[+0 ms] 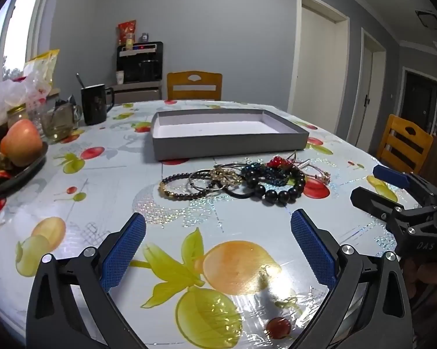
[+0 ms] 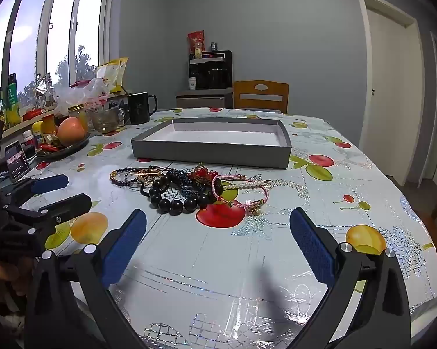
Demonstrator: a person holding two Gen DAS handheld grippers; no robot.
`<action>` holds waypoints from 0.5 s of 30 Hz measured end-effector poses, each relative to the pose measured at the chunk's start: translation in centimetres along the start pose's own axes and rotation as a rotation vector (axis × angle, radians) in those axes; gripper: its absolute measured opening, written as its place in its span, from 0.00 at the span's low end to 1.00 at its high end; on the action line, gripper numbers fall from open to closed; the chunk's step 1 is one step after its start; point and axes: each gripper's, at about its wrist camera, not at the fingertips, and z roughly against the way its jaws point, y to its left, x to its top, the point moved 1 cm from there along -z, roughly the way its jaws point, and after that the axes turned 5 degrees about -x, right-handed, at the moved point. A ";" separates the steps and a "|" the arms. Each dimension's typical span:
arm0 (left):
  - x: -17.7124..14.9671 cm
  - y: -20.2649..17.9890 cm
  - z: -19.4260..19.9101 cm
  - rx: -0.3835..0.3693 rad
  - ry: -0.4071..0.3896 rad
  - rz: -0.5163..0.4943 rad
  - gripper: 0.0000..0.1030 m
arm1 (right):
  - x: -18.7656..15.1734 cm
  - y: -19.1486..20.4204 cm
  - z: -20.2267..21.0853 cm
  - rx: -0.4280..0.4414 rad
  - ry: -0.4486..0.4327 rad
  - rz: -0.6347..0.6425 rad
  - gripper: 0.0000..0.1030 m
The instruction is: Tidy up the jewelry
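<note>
Zero pieces sorted so far. Shallow grey cardboard tray point(image 1: 230, 142) with white floor sits bare at 12 o'clock on fruit-print desk point(image 1: 73, 203). Tangled heap of beaded bracelets point(image 1: 247, 181) lies just before tray, untouched. Left hand-held gripper point(image 1: 218, 226) spread wide, holding nothing; right hand-held gripper point(image 2: 218, 226) likewise, heap at its 12 o'clock. Everything left: pick, separate, place in tray.

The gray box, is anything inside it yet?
Empty, as far as shows. The gray box shows only its bare white bottom, and the jewelry pile lies on the tablecloth in front of it.
</note>
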 end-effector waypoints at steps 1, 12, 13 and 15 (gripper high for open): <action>0.0 -0.1 0.0 -0.001 0.000 -0.007 0.96 | 0.0 0.0 0.0 0.000 0.001 0.000 0.95; 0.3 0.8 0.7 -0.002 -0.030 0.026 0.96 | 0.1 0.1 -0.1 0.001 0.004 0.009 0.95; 0.3 0.5 0.8 0.002 -0.036 0.022 0.96 | 0.1 0.1 -0.1 0.001 0.003 0.009 0.95; 0.5 0.5 0.9 0.000 -0.042 0.021 0.96 | 0.1 0.1 -0.1 0.001 0.004 0.009 0.95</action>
